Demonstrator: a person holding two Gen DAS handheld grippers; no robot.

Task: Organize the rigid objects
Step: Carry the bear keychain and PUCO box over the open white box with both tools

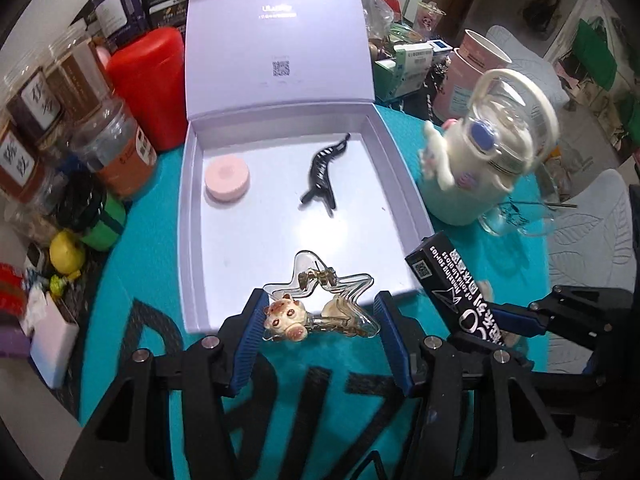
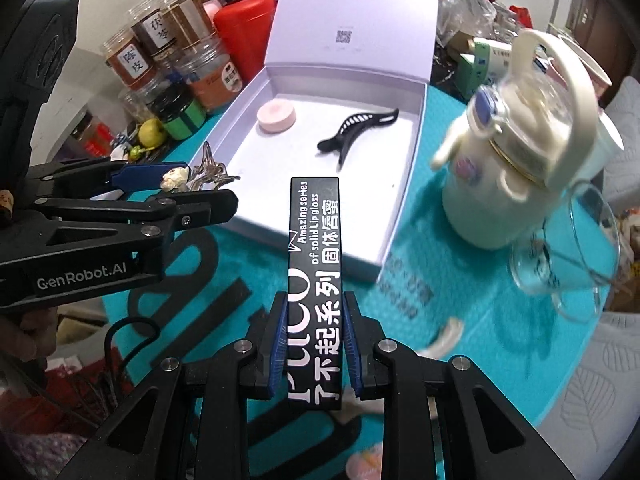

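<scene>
An open lavender box (image 1: 192, 200) (image 2: 404, 184) sits on the teal mat and holds a pink round disc (image 1: 227, 179) (image 2: 277, 117) and a black hair claw (image 1: 322, 170) (image 2: 358, 128). My left gripper (image 1: 320, 320) (image 2: 192, 184) is shut on a clear star-shaped hair clip with a small animal charm (image 1: 320, 304) (image 2: 200, 172), held at the box's near edge. My right gripper (image 2: 314, 344) is shut on a black lip gloss box with white lettering (image 2: 314, 280) (image 1: 456, 284), held just in front of the box's near right corner.
A cream water bottle with a handle (image 1: 480, 160) (image 2: 516, 160) and a glass cup (image 2: 568, 264) stand right of the box. Jars (image 1: 60, 92) (image 2: 160, 48), a red canister (image 1: 148, 80) and a green tin (image 1: 100, 216) crowd the left side. A pink cup (image 1: 476, 68) stands behind.
</scene>
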